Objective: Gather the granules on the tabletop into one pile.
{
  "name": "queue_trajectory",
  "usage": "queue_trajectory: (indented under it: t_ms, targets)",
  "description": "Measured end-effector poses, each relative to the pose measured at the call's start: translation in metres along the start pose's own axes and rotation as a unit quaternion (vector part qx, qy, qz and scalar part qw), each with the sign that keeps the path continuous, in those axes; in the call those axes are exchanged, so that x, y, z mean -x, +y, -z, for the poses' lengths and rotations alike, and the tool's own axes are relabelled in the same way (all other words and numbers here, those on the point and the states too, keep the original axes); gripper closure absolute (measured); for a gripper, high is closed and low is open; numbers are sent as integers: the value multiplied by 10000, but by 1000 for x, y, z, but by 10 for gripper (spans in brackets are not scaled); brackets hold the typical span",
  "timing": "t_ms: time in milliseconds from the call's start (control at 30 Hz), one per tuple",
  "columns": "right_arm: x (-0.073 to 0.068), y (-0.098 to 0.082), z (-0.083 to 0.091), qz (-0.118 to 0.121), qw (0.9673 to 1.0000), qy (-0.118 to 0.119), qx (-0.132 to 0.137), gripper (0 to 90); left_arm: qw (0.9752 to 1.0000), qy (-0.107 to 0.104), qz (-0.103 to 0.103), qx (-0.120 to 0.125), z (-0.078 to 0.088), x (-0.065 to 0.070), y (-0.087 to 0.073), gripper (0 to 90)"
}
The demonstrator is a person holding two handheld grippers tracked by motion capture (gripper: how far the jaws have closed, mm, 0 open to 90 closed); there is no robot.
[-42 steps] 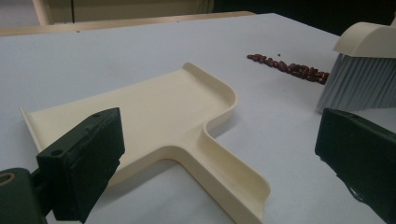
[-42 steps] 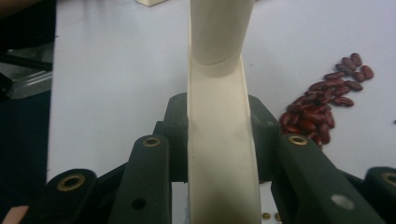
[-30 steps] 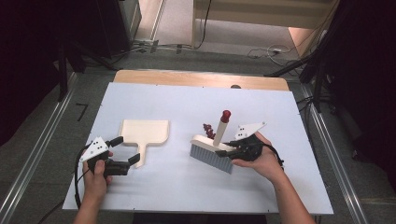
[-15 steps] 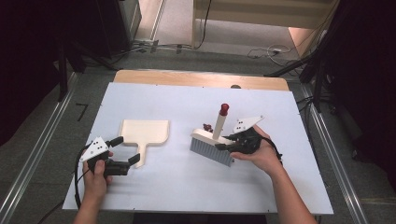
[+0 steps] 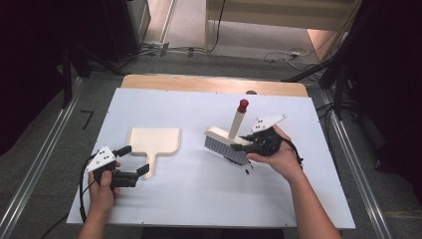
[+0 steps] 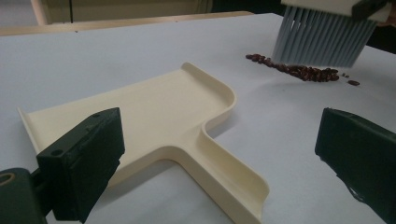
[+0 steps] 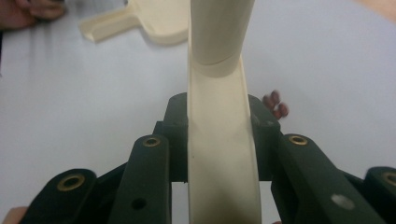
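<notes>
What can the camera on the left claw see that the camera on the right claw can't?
The left gripper view has the brush's grey bristles lifted just above a line of dark beans, with the open left claw near the dustpan's handle. The right gripper view has the right claw clamped on the brush's cream handle, plus a few beans beside it. Both see the cream dustpan on the white table.

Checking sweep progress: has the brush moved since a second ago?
Yes. The brush, clamped in the right gripper, has shifted left toward the dustpan, which stays put, and its handle stands more upright.
</notes>
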State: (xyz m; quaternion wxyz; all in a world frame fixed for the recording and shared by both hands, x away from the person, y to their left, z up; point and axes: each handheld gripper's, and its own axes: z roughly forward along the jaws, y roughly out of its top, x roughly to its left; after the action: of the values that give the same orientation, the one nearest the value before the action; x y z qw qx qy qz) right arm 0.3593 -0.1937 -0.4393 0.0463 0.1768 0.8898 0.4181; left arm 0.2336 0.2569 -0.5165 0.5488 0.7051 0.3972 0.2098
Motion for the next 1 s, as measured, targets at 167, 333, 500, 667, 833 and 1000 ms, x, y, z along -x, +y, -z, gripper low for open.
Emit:
queue_trajectory:
  t_ms: [167,333,500,667,833,1000]
  targets:
    - [16,20,12,-21,9992,-348,202,655,10000,2,-9,-9,0,0,0,19]
    - [39,22,-3,372,9960,-799,144,655,10000,-4,-3,0,0,0,0,18]
    - [54,13,-23,614,9919,-1114,-16,654,10000,-10,-7,-2,0,0,0,18]
    - [65,7,-25,560,9884,-1409,-41,655,10000,-13,-5,6,0,-1,0,18]
    - [66,3,-28,737,9899,-1208,-42,655,10000,-2,-8,-8,0,0,0,18]
    - [53,3,-31,1133,9892,-892,-261,654,10000,-5,1,7,0,-1,0,19]
